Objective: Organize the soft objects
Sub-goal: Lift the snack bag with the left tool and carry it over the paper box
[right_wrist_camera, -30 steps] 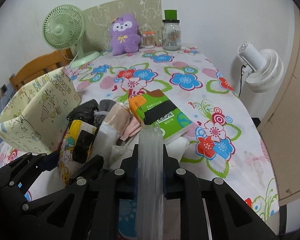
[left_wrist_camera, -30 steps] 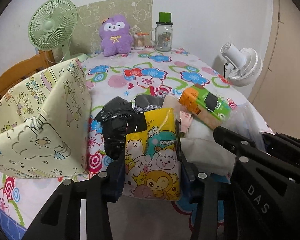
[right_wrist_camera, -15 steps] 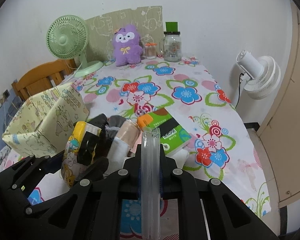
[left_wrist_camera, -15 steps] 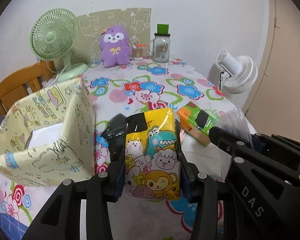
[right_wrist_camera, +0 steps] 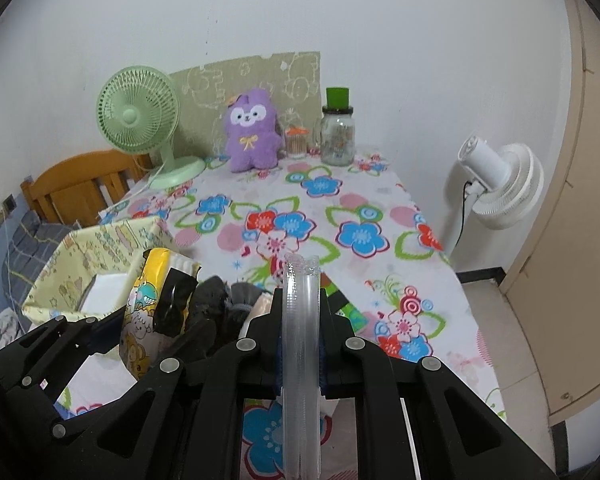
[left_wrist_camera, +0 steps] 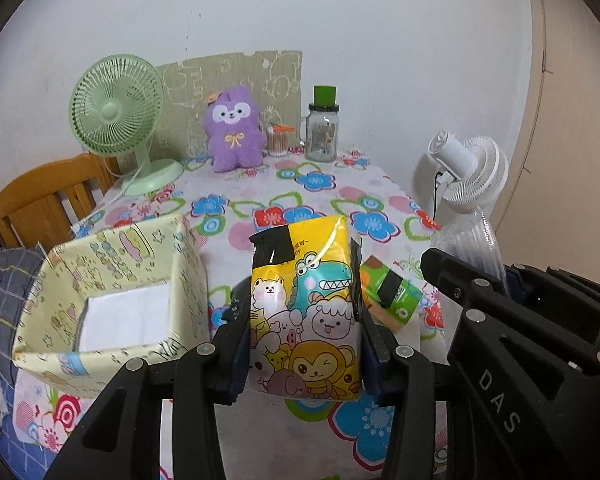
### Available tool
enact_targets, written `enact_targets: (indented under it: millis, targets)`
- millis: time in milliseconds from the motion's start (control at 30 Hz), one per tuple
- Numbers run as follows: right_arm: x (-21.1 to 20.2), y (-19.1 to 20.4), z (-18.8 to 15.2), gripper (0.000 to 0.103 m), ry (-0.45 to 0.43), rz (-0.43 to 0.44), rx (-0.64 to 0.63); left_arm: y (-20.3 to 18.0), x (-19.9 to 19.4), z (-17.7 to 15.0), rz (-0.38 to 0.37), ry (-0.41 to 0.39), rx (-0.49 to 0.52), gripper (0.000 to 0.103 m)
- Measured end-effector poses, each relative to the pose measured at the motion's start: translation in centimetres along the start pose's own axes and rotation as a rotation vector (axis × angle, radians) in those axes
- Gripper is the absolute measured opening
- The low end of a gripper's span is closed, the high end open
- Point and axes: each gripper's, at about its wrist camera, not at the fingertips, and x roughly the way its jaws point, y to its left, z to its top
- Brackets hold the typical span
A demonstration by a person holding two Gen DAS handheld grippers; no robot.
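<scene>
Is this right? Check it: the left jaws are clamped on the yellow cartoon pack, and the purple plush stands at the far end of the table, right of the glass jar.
One slip: the purple plush stands left of the glass jar, not right, as the left wrist view shows. The rest holds: the left jaws are clamped on the yellow cartoon pack, and the plush is at the table's far end.
</scene>
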Motion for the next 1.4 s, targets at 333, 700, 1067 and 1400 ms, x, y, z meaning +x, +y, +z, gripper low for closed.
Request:
enact_targets:
  millis: [333, 700, 1067, 1400]
  targets:
    - [-1.7, 1.1, 1.9, 0.015, -0.035, -0.015, -0.011, 0.5, -1.9, 1.6, -0.006, -0.036, 0.007, 0.047]
    - [-2.8, 2.5, 3.4, 0.015, -0.048, -0.042, -0.010, 1.5, -3.0, 2.9, -0.011, -0.041, 0.030, 0.047]
    - [-2.6, 5.5, 4.9, 0.015, -0.049, -0.033, -0.040, 4.4, -3.8, 3.8, 0.013, -0.058, 0.019, 0.047]
    - [-1.2, 8.9, 6.1, 0.015, -0.035, 0.011, -0.074, 7.9, -3.6, 4.3, 0.051, -0.050, -0.022, 0.047]
